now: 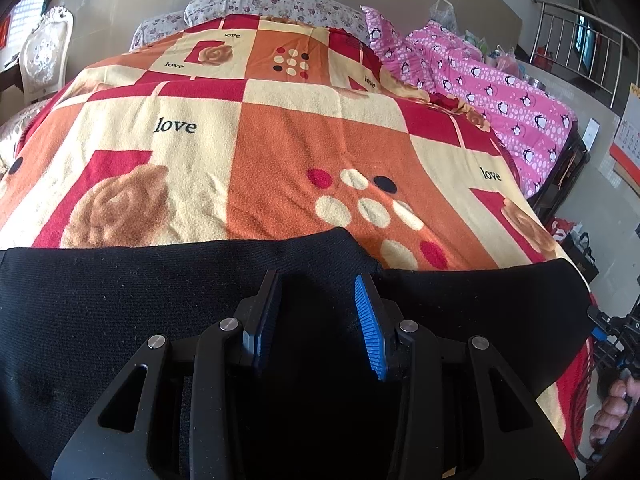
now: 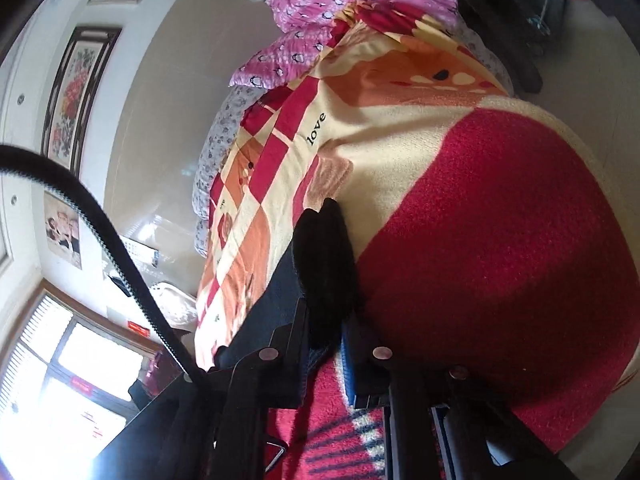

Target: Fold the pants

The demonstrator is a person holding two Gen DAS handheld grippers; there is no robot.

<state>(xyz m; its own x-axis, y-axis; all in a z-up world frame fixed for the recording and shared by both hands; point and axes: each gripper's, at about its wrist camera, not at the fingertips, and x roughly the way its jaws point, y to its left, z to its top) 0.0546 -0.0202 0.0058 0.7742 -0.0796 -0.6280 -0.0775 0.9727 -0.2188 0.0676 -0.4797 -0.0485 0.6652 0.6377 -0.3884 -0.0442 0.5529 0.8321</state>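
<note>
The bed [image 1: 120,32] fills nearly everything I can see, covered by a checked blanket [image 1: 304,136] in red, orange and cream with "love" printed on it, and a pink quilt [image 1: 500,92] bunched along its far right side. The pants [image 1: 120,300] lie spread on the blanket at the near edge of the bed, a wide black band of knit cloth running across the lower half of the left wrist view, with a notch in their far edge.

I judge I am at the gripping step, getting both ends of the pants in hand before the fold itself starts.

My left gripper [image 1: 318,312] hangs over the middle of the pants, pointing down at them. Its fingers [image 1: 370,328] stand partly spread, with black cloth showing in the gap. I cannot tell whether the pads touch the cloth, but they are not closed on it.

My right gripper [image 2: 326,332] works from the bed's edge, turned on its side, with a hand [image 1: 614,412] on its handle at the border of the left view. Its fingers are pressed nearly together, pinching a bunched tip of the pants [image 2: 324,264] that sticks out past them against the blanket.

Next, I think the left fingers must drop and close on the cloth under them, taking every layer. Then both hands can lift together and carry one part over the other, keeping the edges lined up and the cloth taut enough not to sag.
</note>
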